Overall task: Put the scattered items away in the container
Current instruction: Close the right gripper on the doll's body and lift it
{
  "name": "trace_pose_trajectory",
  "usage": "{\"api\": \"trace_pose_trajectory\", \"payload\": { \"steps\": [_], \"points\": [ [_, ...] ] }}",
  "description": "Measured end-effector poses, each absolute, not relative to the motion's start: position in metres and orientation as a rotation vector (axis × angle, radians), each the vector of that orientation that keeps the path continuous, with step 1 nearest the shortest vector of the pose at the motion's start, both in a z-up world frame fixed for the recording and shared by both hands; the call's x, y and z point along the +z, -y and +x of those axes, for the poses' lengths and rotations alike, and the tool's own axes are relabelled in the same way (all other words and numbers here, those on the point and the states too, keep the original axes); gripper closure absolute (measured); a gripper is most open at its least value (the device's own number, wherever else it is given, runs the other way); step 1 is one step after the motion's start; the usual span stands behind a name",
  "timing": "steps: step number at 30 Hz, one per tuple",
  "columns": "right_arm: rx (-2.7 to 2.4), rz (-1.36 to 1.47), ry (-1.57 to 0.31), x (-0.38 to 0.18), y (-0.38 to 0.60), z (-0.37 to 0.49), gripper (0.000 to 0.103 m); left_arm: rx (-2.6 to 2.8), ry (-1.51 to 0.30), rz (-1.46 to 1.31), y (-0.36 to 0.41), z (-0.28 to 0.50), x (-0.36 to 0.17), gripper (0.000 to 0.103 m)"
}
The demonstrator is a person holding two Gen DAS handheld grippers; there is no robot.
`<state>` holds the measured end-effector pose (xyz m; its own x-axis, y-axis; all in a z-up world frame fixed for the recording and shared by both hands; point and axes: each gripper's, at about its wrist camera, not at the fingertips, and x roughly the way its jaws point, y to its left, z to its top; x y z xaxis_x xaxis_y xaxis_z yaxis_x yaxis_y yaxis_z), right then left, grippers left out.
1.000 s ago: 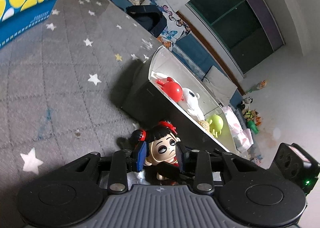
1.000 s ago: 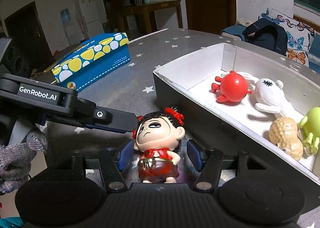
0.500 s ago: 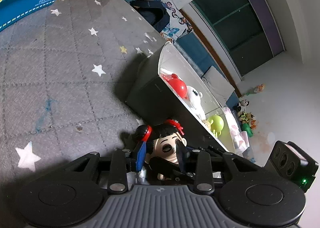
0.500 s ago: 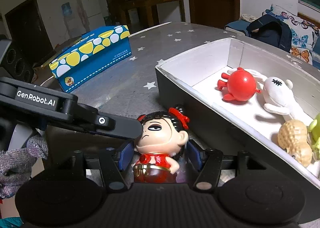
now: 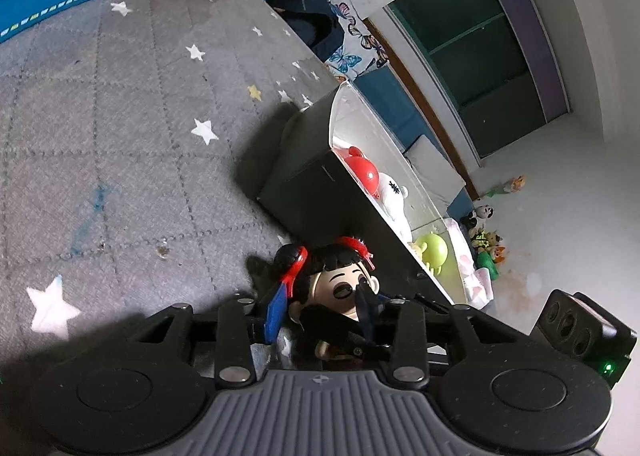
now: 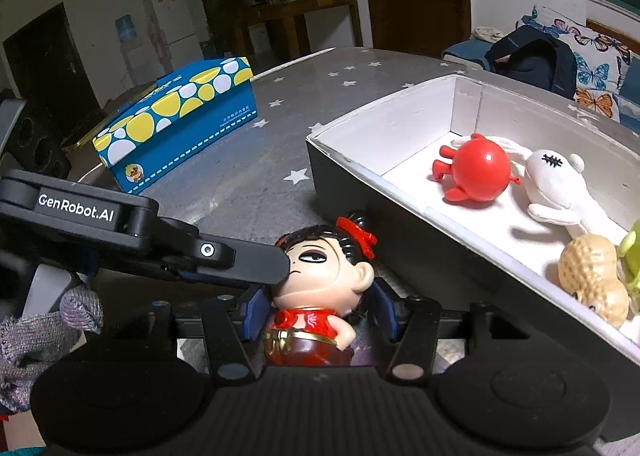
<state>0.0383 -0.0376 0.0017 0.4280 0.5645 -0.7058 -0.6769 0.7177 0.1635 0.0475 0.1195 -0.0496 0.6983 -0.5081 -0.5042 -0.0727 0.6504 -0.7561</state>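
A doll with black hair, red bows and a red dress (image 6: pixel 320 288) is tilted beside the box, also in the left wrist view (image 5: pixel 340 288). My left gripper (image 5: pixel 320 308) is shut on the doll's head; its finger (image 6: pixel 240 264) reaches in from the left. My right gripper (image 6: pixel 320 308) has its jaws closed around the doll's body. The black box with a white inside (image 6: pixel 400 135) holds a red round toy (image 6: pixel 478 171), a white plush (image 6: pixel 560 191), a peanut toy (image 6: pixel 592 276) and a green toy (image 5: pixel 434 252).
A blue tissue box with yellow and white spots (image 6: pixel 176 123) stands on the grey star-patterned table cloth (image 5: pixel 120 135) at the far left. A sofa with a dark backpack (image 6: pixel 532 55) lies beyond the table.
The right gripper's jaws have closed in on the doll's body. The doll has tilted and both grippers have come lower and closer to it.
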Motion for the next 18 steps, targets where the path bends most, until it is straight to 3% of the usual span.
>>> {"api": "trace_pose_trajectory", "payload": {
  "steps": [18],
  "points": [
    [0.741, -0.113, -0.761, 0.013, 0.057, 0.014, 0.048, -0.321, -0.739, -0.807, -0.102, 0.04, -0.033, 0.063]
  ]
}}
